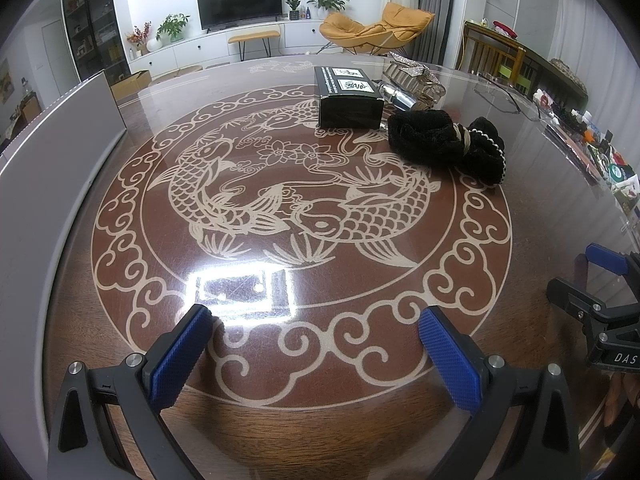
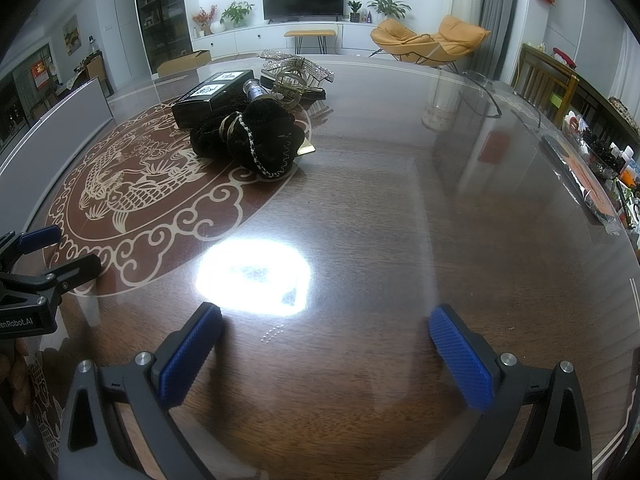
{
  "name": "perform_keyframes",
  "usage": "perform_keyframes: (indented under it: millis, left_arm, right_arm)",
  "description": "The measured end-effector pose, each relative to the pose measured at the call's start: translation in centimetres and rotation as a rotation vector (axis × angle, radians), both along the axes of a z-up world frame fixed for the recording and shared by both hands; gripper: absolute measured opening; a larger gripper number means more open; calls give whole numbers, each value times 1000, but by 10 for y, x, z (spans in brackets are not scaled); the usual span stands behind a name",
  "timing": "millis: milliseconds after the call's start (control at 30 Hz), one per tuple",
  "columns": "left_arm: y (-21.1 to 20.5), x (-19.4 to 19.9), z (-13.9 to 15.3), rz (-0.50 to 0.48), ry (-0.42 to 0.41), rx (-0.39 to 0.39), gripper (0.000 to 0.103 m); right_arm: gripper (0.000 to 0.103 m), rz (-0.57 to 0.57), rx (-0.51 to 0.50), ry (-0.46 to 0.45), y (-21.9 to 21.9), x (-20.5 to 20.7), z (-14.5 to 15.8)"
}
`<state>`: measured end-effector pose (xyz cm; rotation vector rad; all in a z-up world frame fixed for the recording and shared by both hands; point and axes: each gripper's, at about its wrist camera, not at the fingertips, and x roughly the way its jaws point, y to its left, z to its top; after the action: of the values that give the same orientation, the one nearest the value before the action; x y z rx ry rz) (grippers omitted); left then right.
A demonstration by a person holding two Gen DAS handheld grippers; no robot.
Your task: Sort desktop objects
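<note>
A black fuzzy hair scrunchie with a pearl chain (image 1: 446, 142) lies on the glass-topped table, also in the right wrist view (image 2: 248, 140). Behind it stand a black box with white labels (image 1: 348, 98) (image 2: 214, 96), a small silver-capped bottle (image 1: 396, 96) (image 2: 254, 89) and a rhinestone hair clip (image 1: 416, 72) (image 2: 298, 66). My left gripper (image 1: 316, 344) is open and empty, low over the near table edge. My right gripper (image 2: 324, 344) is open and empty, to the right of the left one. Each gripper shows in the other's view (image 1: 596, 280) (image 2: 52, 252).
The table (image 1: 280, 420) has a red-and-cream carp design under glass. A grey panel (image 1: 52, 148) stands along its left side. Eyeglasses (image 2: 480, 94) lie far right. A cluttered tray of small items (image 2: 600, 168) runs along the right edge.
</note>
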<state>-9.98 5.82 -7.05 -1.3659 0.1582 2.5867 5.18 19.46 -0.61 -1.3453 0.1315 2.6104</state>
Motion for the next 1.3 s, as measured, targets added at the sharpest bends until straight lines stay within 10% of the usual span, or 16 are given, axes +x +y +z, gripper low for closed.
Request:
perform_keyframes:
  millis: [333, 767, 1300]
  left_arm:
    - [-2, -34, 30, -23, 13, 92, 103]
    - [49, -181, 39, -27, -115, 145, 103]
    - [78, -217, 11, -20, -135, -39, 103]
  right_arm:
    - [103, 0, 0, 0, 0, 0, 0]
    - [103, 0, 0, 0, 0, 0, 0]
    - [103, 0, 0, 0, 0, 0, 0]
